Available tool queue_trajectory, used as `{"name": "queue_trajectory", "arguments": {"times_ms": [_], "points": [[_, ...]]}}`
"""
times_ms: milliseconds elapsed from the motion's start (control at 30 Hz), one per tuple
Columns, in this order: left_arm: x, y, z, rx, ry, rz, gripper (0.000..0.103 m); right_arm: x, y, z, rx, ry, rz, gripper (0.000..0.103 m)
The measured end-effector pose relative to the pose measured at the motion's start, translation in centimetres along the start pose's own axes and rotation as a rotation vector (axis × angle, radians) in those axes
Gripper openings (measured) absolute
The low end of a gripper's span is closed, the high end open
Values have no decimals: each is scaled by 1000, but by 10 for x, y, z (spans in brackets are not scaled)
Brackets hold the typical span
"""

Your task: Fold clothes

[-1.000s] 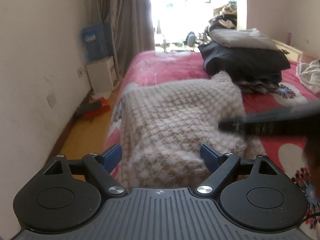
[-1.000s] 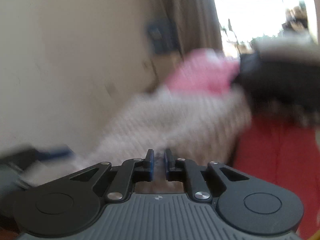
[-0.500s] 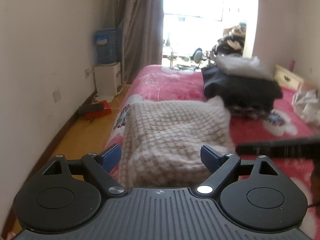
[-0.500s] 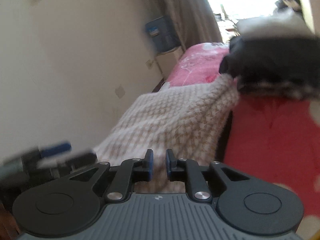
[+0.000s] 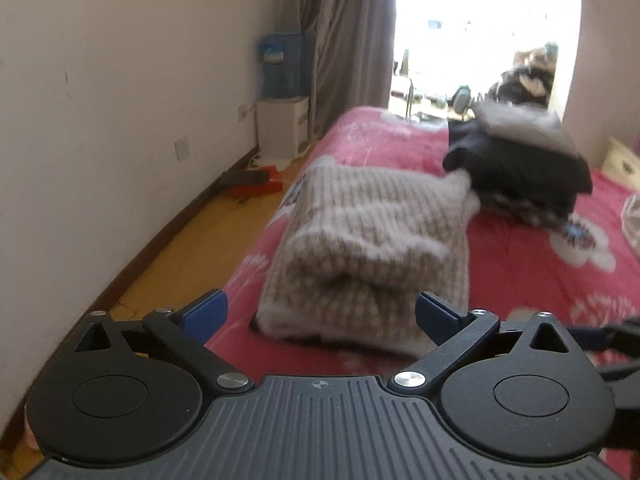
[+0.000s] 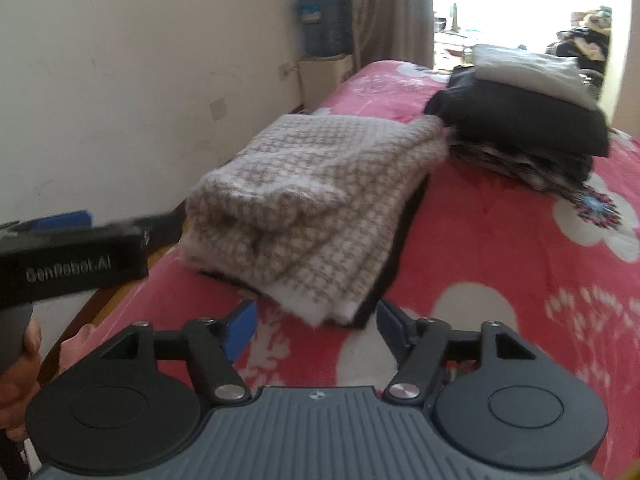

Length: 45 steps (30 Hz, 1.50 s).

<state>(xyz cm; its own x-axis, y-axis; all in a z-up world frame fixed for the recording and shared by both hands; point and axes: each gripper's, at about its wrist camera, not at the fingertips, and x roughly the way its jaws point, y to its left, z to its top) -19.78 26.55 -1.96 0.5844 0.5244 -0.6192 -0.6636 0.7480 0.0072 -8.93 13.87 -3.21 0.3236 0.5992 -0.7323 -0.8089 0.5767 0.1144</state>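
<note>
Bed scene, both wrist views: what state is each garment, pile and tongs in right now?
Knit sweater: folded, lying on the bed, nothing gripping it.
Clothes pile: folded and stacked, grey piece on top of black ones.
Bed: covered by a red floral blanket.
Left tongs: opening, nothing between them.
Right tongs: opening, nothing between them.
Curtain: drawn aside, window bright.

Folded beige-and-white checked knit sweater point(image 6: 316, 200) on pink floral bed point(image 6: 500, 264). Right claw point(image 6: 316, 330) opening, empty, just before sweater's near edge.

bare bedspread point(image 6: 500, 264) ahead, clothes stack point(image 6: 528, 120) beyond
</note>
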Motion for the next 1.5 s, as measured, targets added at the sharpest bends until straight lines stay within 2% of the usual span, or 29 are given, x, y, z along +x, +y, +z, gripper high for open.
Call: {"name": "queue_trajectory", "arguments": {"times_ms": [200, 467, 800, 1500], "points": [[-4, -8, -10, -20, 45, 75, 102, -13, -9, -9, 63, -7, -49, 85], [-8, -19, -15, -9, 92, 116, 102, -17, -9, -16, 44, -7, -112, 95], [-7, -25, -17, -21, 119, 136, 102, -28, -24, -17, 88, -30, -144, 97], [3, -17, -25, -34, 160, 158, 102, -26, -14, -17, 61, -19, -135, 98]]}}
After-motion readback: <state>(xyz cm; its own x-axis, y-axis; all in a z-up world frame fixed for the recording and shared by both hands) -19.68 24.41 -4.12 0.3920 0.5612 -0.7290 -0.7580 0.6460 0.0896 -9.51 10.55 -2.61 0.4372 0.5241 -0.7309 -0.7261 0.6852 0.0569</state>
